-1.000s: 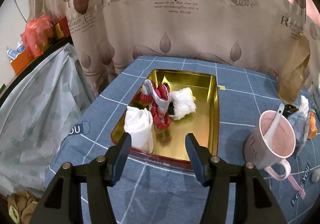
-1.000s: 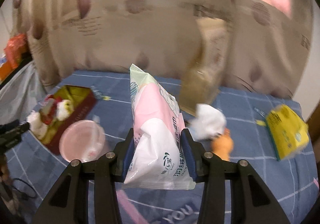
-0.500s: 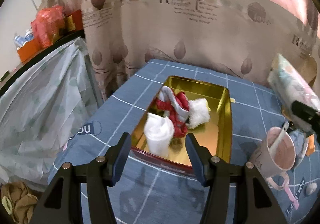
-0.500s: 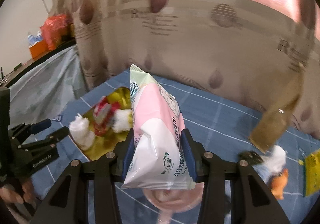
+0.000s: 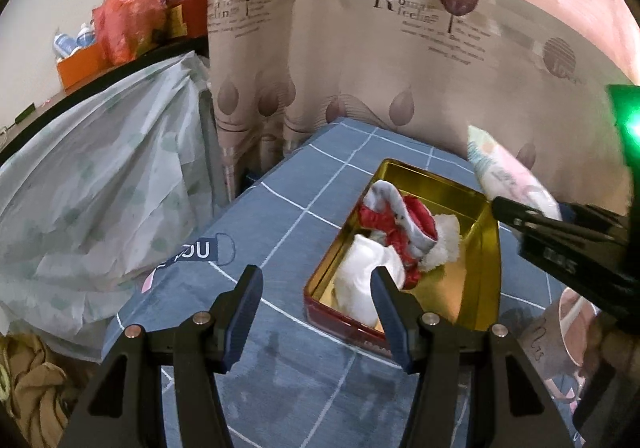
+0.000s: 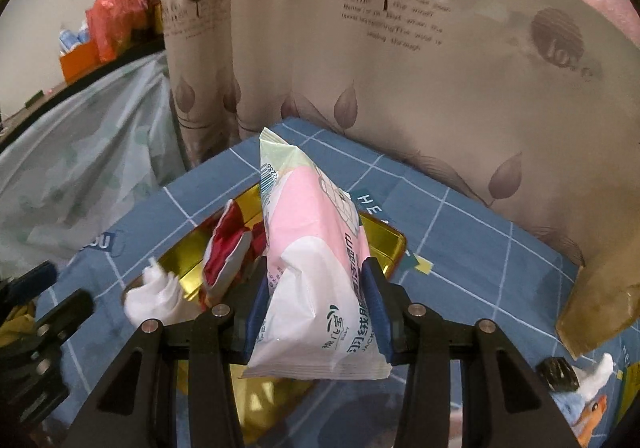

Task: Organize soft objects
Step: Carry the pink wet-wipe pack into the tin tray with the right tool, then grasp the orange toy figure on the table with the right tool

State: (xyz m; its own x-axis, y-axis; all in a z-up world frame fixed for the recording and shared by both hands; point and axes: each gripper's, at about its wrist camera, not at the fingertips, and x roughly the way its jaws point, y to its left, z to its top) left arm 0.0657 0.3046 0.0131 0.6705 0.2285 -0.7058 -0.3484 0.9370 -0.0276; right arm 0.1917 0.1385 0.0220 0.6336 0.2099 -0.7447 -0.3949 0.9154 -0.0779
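pink packet on its way to the gold tin

the right gripper [image 6: 316, 308] has its jaws pinched on a soft pink and white packet [image 6: 316, 248], carried upright above the gold tin [image 6: 384, 244] on the blue checked cloth [image 6: 460, 248]. the tin already holds a white cloth [image 5: 364, 268] and a red and white plush [image 5: 404, 224]. the left gripper [image 5: 316, 312] hangs just beside the tin's near corner, jaws wide and holding nothing. the step in hand looks like placing; next, the packet probably needs lowering into the bare right part of the tin, though that floor is partly hidden.
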